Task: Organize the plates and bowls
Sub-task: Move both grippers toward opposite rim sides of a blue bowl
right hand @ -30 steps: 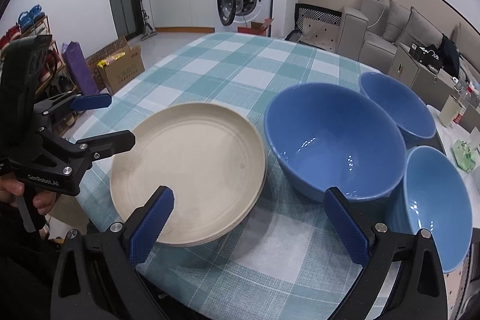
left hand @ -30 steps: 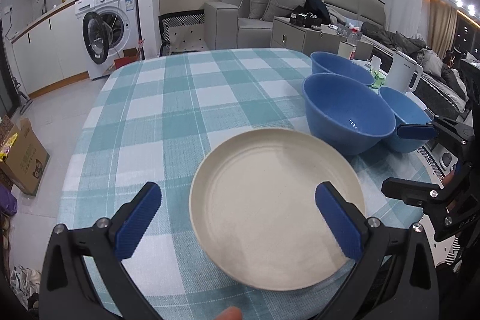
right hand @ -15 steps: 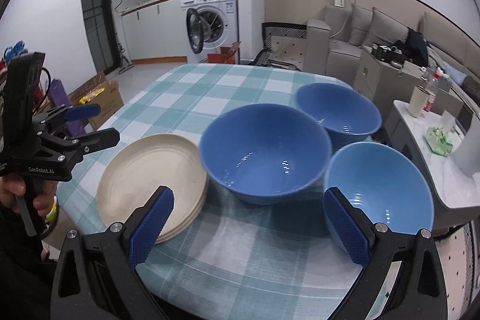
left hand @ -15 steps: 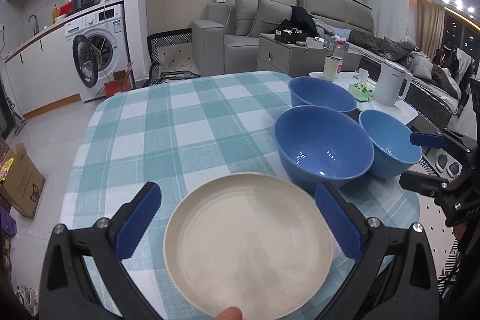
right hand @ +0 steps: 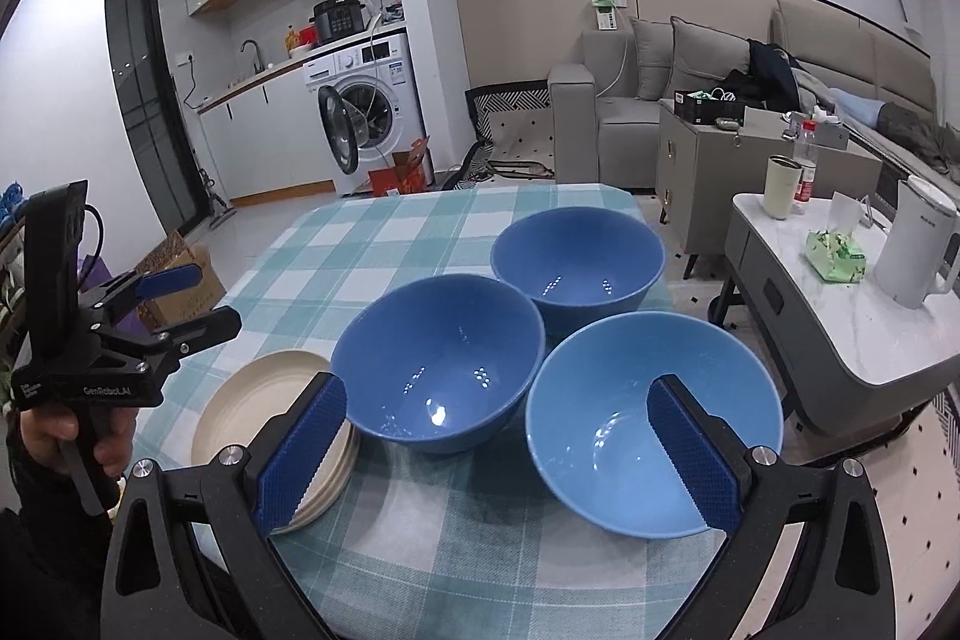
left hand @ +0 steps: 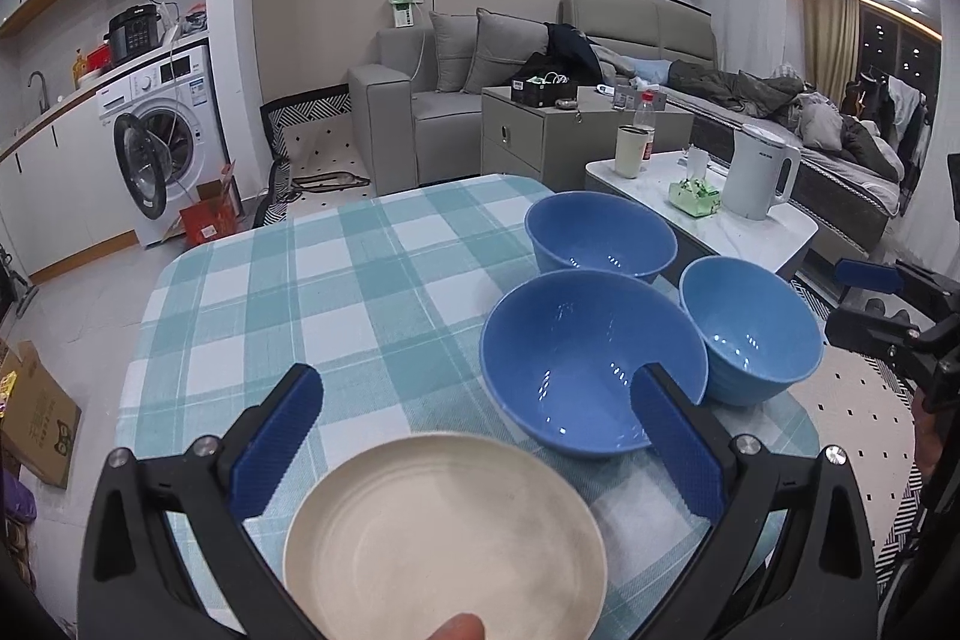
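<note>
Left claw (left hand: 477, 436) wide apart, empty, hanging above the cream plates (left hand: 444, 538) at the near edge of the table (left hand: 336, 280). Right claw (right hand: 492, 451) also apart, empty, over the near bowls; neither touches anything.

Plates: right view shows several stacked rims (right hand: 276, 418), so this looks like one finished stack, near left corner, just beside the middle bowl (right hand: 438, 358). Exact plate count cannot be told.

Bowls: three blue ones, all upright, all separate on the cloth. Middle bowl (left hand: 591, 361) nearest the plates, far bowl (right hand: 576, 268) behind it, lighter bowl (right hand: 654, 418) on the right near the table edge. They sit close, rims nearly touching or touching; cannot tell which.

Progress, my read: plate half done, bowl half not started. Left to do is nesting the three bowls into one stack, probably next to the plates. Right claw is best placed for the lighter bowl. Smooth round rims, so a slip is possible.
</note>
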The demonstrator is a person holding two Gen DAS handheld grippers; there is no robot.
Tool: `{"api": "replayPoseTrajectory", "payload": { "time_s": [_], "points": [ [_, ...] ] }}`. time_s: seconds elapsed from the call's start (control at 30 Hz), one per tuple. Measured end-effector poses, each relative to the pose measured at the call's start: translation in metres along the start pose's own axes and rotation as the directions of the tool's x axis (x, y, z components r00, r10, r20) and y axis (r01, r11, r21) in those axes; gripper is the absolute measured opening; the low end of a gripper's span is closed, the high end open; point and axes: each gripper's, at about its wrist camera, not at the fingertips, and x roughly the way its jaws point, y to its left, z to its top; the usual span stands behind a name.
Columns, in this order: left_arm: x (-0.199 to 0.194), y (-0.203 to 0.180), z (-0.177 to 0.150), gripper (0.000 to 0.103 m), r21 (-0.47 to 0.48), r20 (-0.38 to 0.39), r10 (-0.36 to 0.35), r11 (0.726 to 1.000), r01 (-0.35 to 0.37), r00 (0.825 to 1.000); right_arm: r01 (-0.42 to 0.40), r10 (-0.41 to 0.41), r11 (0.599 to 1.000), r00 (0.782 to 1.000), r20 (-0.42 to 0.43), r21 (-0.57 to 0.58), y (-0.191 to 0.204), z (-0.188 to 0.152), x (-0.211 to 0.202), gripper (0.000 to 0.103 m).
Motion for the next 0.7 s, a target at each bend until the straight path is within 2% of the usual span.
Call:
{"api": "replayPoseTrajectory", "payload": {
  "time_s": [0.13, 0.7],
  "points": [
    [0.008, -0.004, 0.014, 0.103, -0.018, -0.002, -0.022, 1.0, 0.022, 1.0, -0.006, 0.006, 1.0, 1.0, 0.009, 0.015, -0.01, 0.007, -0.004, 0.102],
    [0.033, -0.004, 0.051, 0.103, -0.028, -0.002, -0.012, 1.0, 0.012, 1.0, 0.007, -0.012, 0.998, 0.997, 0.081, 0.063, -0.047, 0.045, -0.034, 0.102]
  ]
}}
